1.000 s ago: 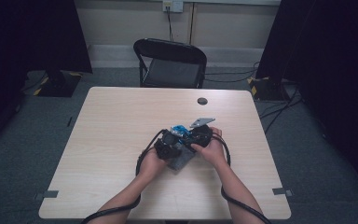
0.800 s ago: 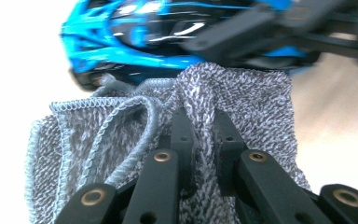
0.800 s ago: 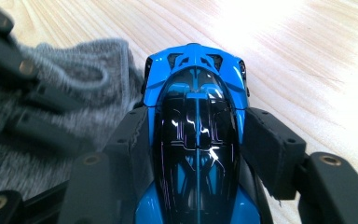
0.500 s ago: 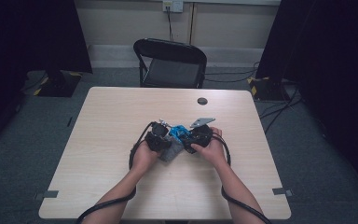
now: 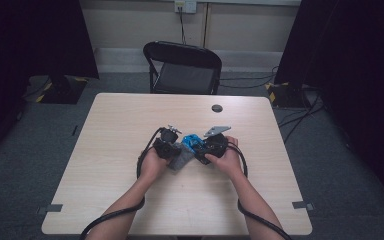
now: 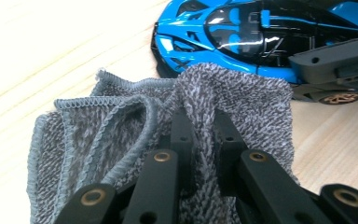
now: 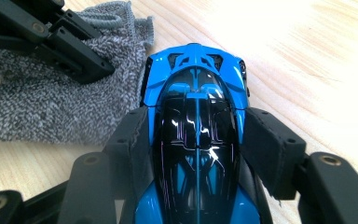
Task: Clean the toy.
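Pulling back from the blue toy car [image 7: 196,140], which the right hand-held gripper [image 7: 196,144] grasps mid-worktop [image 5: 130,125], left hand-held gripper [image 6: 200,135] clenches the grey cloth [image 6: 242,107] just beside it, wipe likely finished.

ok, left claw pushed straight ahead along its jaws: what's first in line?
Probably the blue toy car. The left claw is shut on the grey cloth, and the car sits just beyond the cloth's far edge; the gap is hard to judge.

Centre: grey cloth [image 5: 180,157] and blue toy car [image 5: 194,142] lie touching, blocking passage between.
Far right: small black disc [image 5: 217,108] alone.
Left, near: bare table [image 5: 105,150], free passage.
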A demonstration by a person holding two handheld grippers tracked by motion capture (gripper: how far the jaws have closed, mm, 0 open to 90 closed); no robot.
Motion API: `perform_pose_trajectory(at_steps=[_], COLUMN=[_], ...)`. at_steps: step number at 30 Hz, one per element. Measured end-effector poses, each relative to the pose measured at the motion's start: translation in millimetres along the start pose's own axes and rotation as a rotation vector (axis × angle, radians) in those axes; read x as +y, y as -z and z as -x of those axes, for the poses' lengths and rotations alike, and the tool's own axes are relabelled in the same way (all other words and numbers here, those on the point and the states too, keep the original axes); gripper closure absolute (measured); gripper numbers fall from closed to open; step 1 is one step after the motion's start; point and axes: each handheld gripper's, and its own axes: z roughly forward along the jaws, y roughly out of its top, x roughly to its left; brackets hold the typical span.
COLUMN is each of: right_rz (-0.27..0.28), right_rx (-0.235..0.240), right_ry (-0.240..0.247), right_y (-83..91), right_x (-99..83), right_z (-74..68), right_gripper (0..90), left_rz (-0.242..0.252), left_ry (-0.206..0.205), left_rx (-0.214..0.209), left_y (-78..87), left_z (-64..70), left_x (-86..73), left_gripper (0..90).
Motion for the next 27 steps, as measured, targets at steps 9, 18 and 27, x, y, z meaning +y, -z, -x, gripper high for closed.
perform_pose_trajectory(at_steps=[9,18,27], right_rz=[0.000,0.004,0.000], right_rx=[0.000,0.002,0.001], right_ry=[0.000,0.000,0.000], right_y=[-0.1,0.0,0.0], right_x=[0.0,-0.4,0.0], right_z=[0.0,0.4,0.2], right_gripper=[42.3,42.3,42.3], left_rz=[-0.005,0.001,-0.003], left_ry=[-0.002,0.025,0.025], left_rx=[0.006,0.025,0.047], left_y=[1.7,2.9,4.2], left_z=[-4.7,-15.0,-21.5], left_x=[3.6,1.2,7.5], left_gripper=[82.0,82.0,81.9])
